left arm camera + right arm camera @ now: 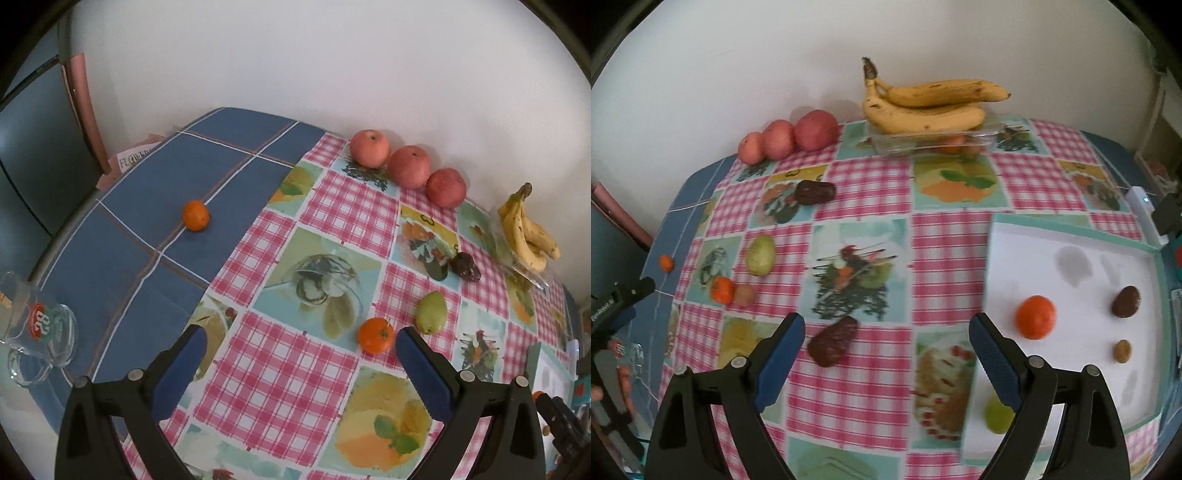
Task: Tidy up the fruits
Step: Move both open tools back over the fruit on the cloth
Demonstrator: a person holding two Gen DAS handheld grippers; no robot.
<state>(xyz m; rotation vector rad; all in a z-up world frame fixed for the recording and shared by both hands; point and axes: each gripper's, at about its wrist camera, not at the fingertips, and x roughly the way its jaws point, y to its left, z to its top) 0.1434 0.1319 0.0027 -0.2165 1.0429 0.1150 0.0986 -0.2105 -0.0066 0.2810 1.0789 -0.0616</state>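
Note:
My left gripper (pixel 299 345) is open above the checked tablecloth; a tangerine (pixel 375 335) and a green pear (pixel 431 312) lie just beyond its right finger. Another tangerine (pixel 196 215) rests far off on the blue cloth. My right gripper (pixel 886 330) is open too, with a dark brown fruit (pixel 833 345) on the cloth between its fingers. The white tray (pixel 1015 240) to its right holds a tangerine (pixel 1035 316), a dark fruit (pixel 1126 301), a small brown one (pixel 1122 351) and a green fruit (pixel 997 415) partly hidden by the finger.
Three red apples (pixel 409 166) line the wall, with bananas (pixel 923 107) on a clear plastic box (pixel 934 142). Another dark fruit (pixel 814 192) lies mid-table. A glass mug (pixel 37 328) stands near the left table edge.

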